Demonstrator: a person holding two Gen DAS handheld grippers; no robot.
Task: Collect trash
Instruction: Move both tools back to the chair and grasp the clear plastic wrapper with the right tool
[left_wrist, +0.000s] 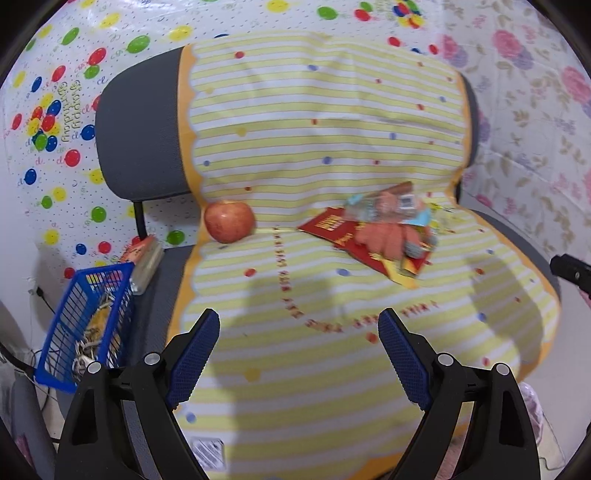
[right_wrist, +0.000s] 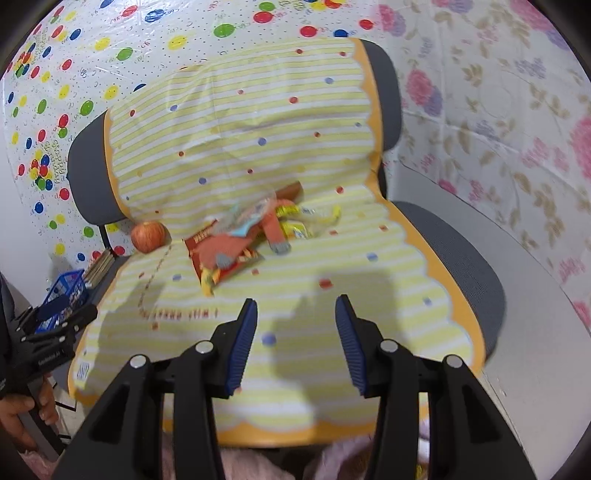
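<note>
A pile of trash lies at the back of the chair seat: a red snack wrapper, a crumpled clear bottle, yellow wrappers, and an orange and grey sock-like piece on top. My left gripper hovers open over the seat's front, well short of the pile, with nothing between its fingers. My right gripper is also open and empty, in front of the pile. The right wrist view shows the left gripper at the left edge, held by a hand.
A yellow striped cloth covers the grey office chair. A red apple sits at the seat's back left. A blue wire basket holding scraps stands left of the chair, beside a flat pack.
</note>
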